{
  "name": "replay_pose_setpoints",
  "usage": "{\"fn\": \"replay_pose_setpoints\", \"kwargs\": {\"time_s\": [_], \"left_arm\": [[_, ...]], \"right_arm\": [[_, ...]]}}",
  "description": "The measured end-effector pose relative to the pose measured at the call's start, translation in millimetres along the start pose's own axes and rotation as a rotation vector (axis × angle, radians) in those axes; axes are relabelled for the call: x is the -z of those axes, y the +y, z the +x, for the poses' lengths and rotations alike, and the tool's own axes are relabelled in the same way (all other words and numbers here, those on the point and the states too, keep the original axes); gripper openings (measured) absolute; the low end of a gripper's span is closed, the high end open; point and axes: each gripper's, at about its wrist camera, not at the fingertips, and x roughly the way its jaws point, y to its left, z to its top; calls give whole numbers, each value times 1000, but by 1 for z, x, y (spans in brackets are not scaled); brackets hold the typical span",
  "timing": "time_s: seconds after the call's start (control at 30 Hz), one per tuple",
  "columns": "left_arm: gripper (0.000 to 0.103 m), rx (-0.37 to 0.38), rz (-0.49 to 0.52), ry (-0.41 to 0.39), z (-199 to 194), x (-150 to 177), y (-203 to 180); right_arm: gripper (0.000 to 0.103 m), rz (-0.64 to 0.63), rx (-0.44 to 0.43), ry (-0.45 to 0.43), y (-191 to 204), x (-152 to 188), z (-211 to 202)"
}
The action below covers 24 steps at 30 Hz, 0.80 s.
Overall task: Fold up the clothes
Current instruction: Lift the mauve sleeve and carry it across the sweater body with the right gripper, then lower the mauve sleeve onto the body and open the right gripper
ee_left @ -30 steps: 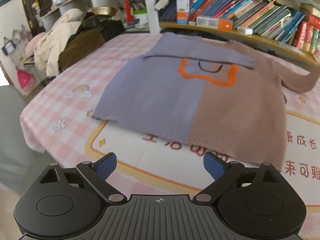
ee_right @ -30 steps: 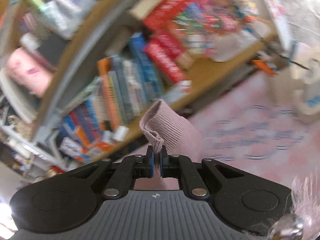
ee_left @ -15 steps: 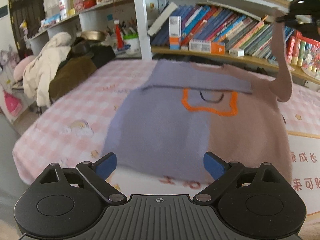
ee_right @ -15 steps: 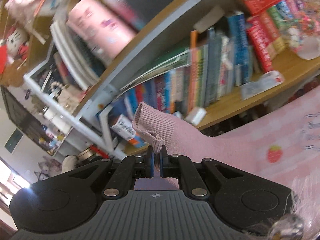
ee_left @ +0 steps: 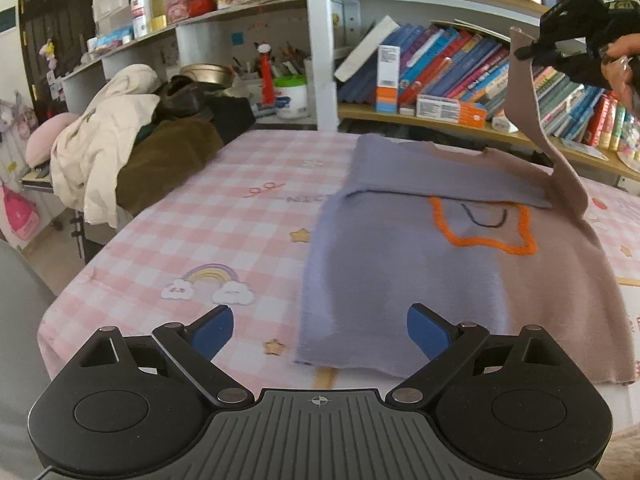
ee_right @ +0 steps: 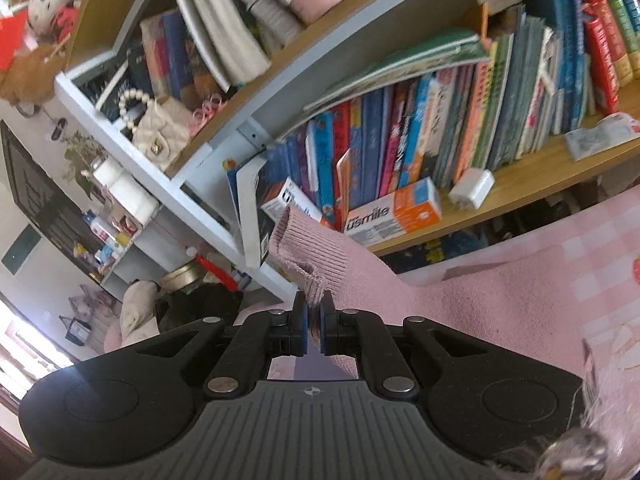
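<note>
Tool work first: our right tool [ee_right: 314,326] is clamped on the ribbed cuff of the brown knitted sleeve [ee_right: 306,258], and in the left wrist view we see that same right tool [ee_left: 560,40] holding the sleeve up in the air above the far right corner of the garment, with a hand [ee_left: 622,66] behind it. Our left tool [ee_left: 320,330] stands with its blue pads wide apart and nothing between them, hovering over the near edge of the bench. We see the two-tone knitted sweater, lilac on one half and brown on the other with an orange outline motif [ee_left: 420,264], lying flat on the bench covered by a pink checked cloth [ee_left: 224,220]; its lilac sleeve [ee_left: 448,184] is already folded across the chest. We judge that the step in hand is the fold of the second sleeve. The next move calls for us to carry the cuff across over the chest, lower it so the sleeve lies flat over the lilac one, and only then let go; the hem fold would follow, likely needing both tools.
</note>
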Motion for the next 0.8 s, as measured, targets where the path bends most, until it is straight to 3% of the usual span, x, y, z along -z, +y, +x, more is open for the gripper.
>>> {"fn": "replay_pose_setpoints", "kwargs": {"time_s": [0.4, 0.8], "left_arm": [[96, -17, -26, 10, 4, 3, 50], [96, -61, -31, 25, -2, 10, 77]], "right_arm": [[5, -54, 100, 55, 28, 41, 77], [5, -63, 197, 160, 20, 78, 137]]}}
